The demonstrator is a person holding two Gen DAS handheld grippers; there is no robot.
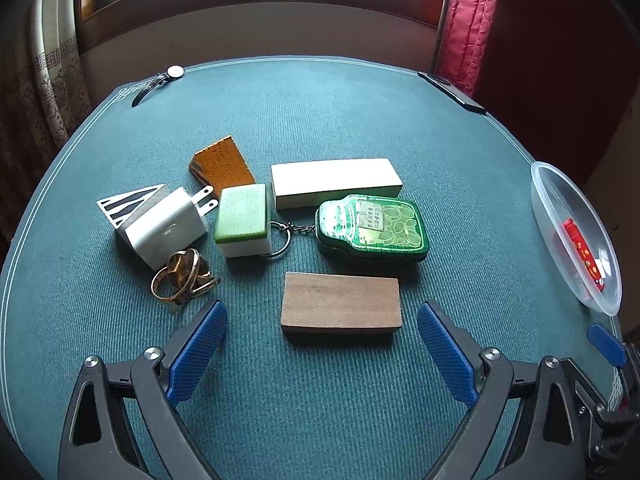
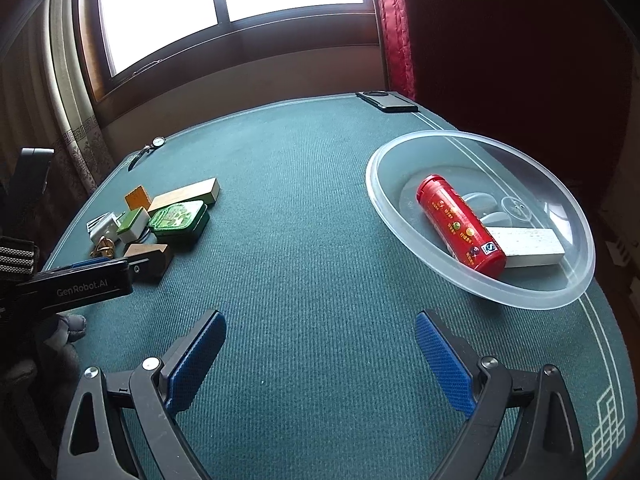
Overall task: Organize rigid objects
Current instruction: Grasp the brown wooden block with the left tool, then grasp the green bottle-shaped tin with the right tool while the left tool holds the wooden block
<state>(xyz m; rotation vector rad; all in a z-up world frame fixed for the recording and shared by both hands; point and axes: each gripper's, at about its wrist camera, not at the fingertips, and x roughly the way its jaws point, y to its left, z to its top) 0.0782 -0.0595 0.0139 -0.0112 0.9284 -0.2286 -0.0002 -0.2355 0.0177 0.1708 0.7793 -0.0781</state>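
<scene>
- The left gripper [image 1: 322, 322] hovers low over the green felt table [image 1: 320, 120] with its blue-padded fingers [image 1: 198, 350] spread wide and nothing between them
- Just ahead of that gap lies a brown rectangular wooden block [image 1: 341, 305], flat, its long axis running left to right across the fingers' line; bare felt surrounds it on the near side and on both ends
- Behind the brown block sits a green bottle-shaped tin [image 1: 370, 225], long axis also sideways, its neck end toward the left and chained to a green-topped white tile keyring [image 1: 242, 220]
- A pale long wooden block [image 1: 335, 182] lies behind the tin, lengthwise left to right
- On the left, a white plug adapter [image 1: 166, 226] points its prongs toward the keyring tile, with a gold ring-shaped metal piece [image 1: 184, 276] just in front of it and close to the left finger
- An orange rough-surfaced wedge [image 1: 224, 168] lies at the back of the cluster
- The right gripper [image 2: 320, 354] is likewise wide apart and empty, over a broad open stretch of felt
- A clear round plastic bowl [image 2: 520, 298] sits near the table's right edge, holding a red cylindrical can [image 2: 460, 226] lying on its side, its long axis slanting from far-left to near-right, with a whitish rectangular block [image 2: 528, 246] touching it
- A black flat device [image 2: 388, 102] rests at the far edge, and a wristwatch [image 1: 160, 80] at the far left edge
</scene>
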